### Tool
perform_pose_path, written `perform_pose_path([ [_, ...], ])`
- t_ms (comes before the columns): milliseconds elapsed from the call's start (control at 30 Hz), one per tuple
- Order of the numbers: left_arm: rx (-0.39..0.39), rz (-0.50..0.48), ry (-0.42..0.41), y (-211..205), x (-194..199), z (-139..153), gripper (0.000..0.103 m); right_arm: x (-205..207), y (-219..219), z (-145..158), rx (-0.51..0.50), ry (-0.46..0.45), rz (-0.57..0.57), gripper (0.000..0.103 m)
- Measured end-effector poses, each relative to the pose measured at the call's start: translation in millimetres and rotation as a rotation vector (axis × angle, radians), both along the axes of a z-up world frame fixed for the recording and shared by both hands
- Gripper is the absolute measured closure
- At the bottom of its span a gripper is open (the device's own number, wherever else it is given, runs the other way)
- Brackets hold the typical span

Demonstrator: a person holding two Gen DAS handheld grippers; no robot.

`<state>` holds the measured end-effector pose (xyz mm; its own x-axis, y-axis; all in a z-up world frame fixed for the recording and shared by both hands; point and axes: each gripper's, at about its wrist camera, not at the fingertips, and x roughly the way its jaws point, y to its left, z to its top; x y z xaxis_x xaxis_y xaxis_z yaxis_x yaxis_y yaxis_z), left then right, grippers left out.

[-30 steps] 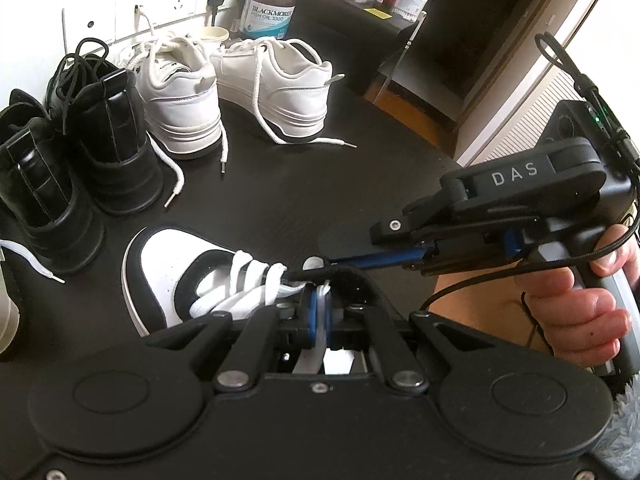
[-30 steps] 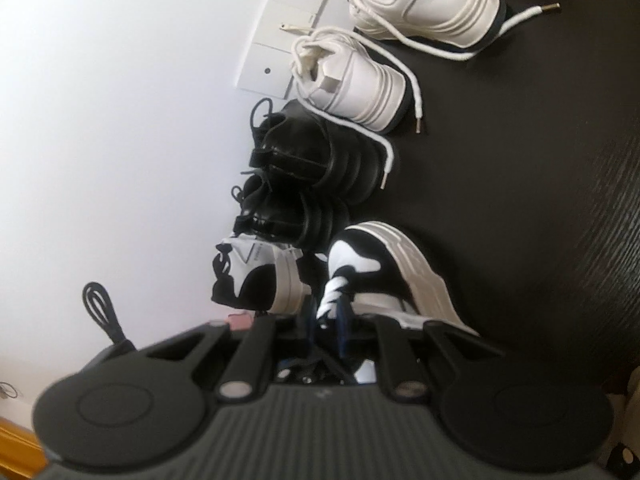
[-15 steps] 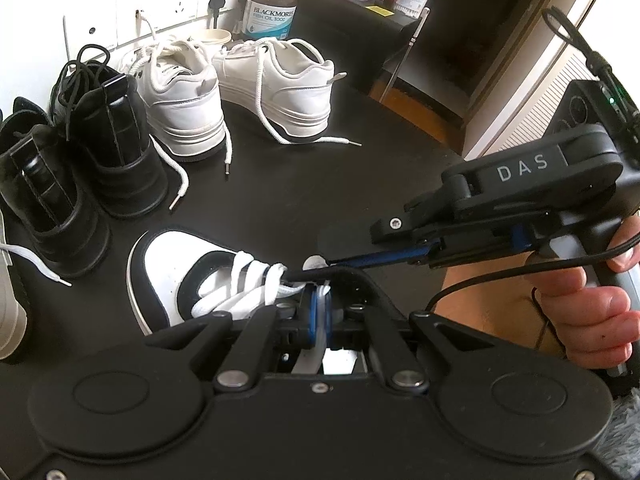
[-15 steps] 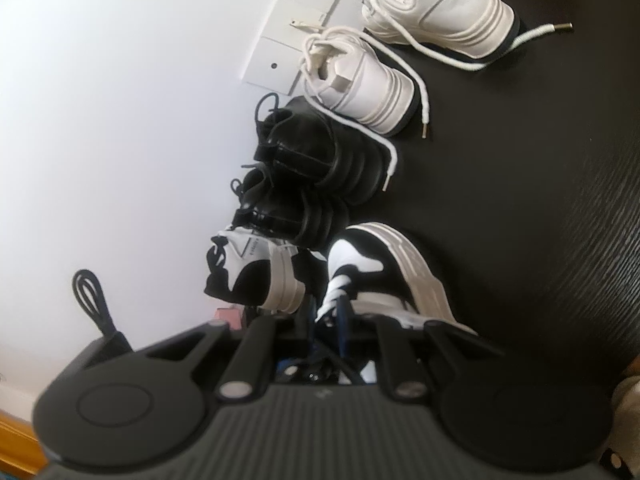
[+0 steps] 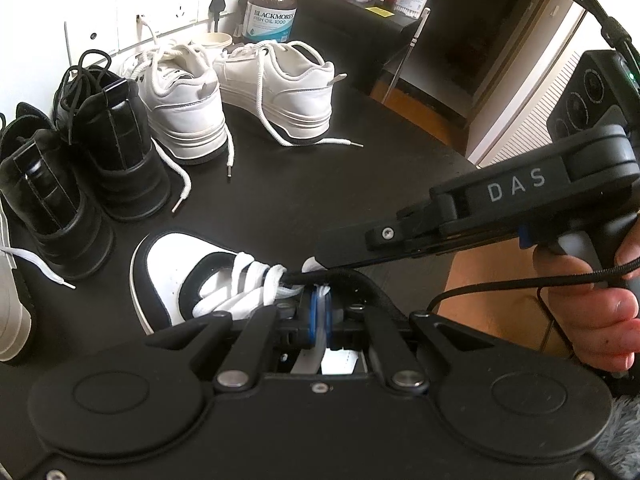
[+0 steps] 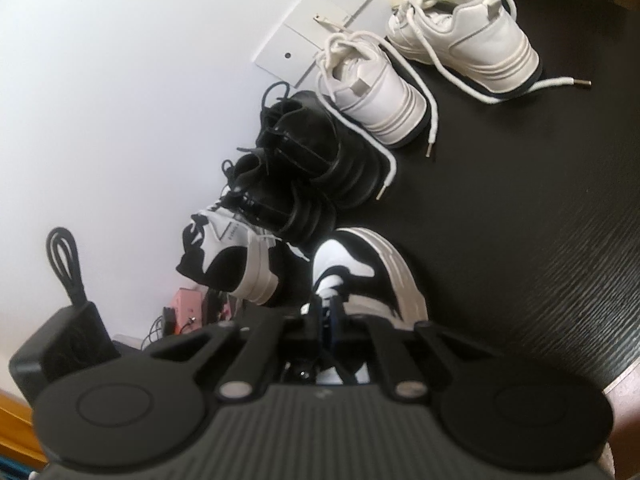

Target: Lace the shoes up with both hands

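Observation:
A black-and-white sneaker (image 5: 176, 272) lies on the dark table (image 5: 280, 192), toe pointing away, with white laces (image 5: 244, 284) crossed over its tongue. My left gripper (image 5: 319, 310) is shut, with a strand of white lace pinched between its blue pads just behind the shoe's top eyelets. My right gripper (image 5: 318, 260) reaches in flat from the right, held by a hand (image 5: 592, 304), and its closed tip sits on the laces. In the right wrist view the right gripper (image 6: 327, 314) is shut right over the same sneaker (image 6: 360, 272) and its lace.
Two white sneakers (image 5: 180, 108) (image 5: 288, 84) and two black boots (image 5: 112, 140) (image 5: 44, 200) stand along the wall with loose laces trailing. A fish oil bottle (image 5: 272, 12) and wall sockets (image 5: 180, 4) are behind. Another black-and-white sneaker (image 6: 236, 264) stands at the left. The table edge (image 5: 424, 124) runs at the right.
Both grippers keep their hold at the laces. The right gripper's body has risen and tilted a little, and both views have shifted slightly over the shoe.

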<state>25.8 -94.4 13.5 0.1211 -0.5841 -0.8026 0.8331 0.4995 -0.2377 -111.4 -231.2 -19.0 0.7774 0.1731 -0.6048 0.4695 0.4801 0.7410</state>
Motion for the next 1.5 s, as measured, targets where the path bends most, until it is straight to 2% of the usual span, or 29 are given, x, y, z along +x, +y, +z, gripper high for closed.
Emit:
perform_pose_path([
  [133, 0.000, 0.001, 0.001, 0, 0, 0, 0.099, -3, 1, 1, -0.013, -0.009, -0.011, 0.101],
  [633, 0.017, -0.009, -0.018, -3, -1, 1, 0.097, -16, -5, -3, 0.041, -0.042, -0.089, 0.101],
  [767, 0.034, -0.004, -0.011, -4, 0, 3, 0.092, -17, -5, -2, 0.038, -0.048, -0.096, 0.101],
  [900, 0.064, -0.026, -0.053, -7, -6, 9, 0.085, -18, -6, -2, 0.040, -0.051, -0.107, 0.101],
  [1000, 0.071, -0.026, -0.064, -7, -8, 11, 0.088, -19, -7, -3, 0.044, -0.053, -0.120, 0.101],
  [1033, 0.072, -0.024, -0.065, -7, -8, 11, 0.098, -19, -7, -4, 0.046, -0.054, -0.123, 0.101],
  [1133, 0.077, -0.017, -0.059, -8, -9, 7, 0.098, -18, -10, -7, 0.076, -0.058, -0.124, 0.100],
  [1233, 0.070, -0.010, -0.056, -7, -9, 6, 0.098, -18, -11, -6, 0.094, -0.043, -0.133, 0.093],
  [1267, 0.069, -0.007, -0.056, -7, -9, 6, 0.098, -18, -12, -6, 0.103, -0.040, -0.131, 0.081],
  [1300, 0.067, -0.005, -0.055, -7, -9, 7, 0.098, -18, -11, -6, 0.109, -0.041, -0.131, 0.074],
  [1500, 0.067, 0.012, -0.062, -7, -11, 7, 0.098, -12, -7, -9, 0.136, -0.032, -0.112, 0.075],
])
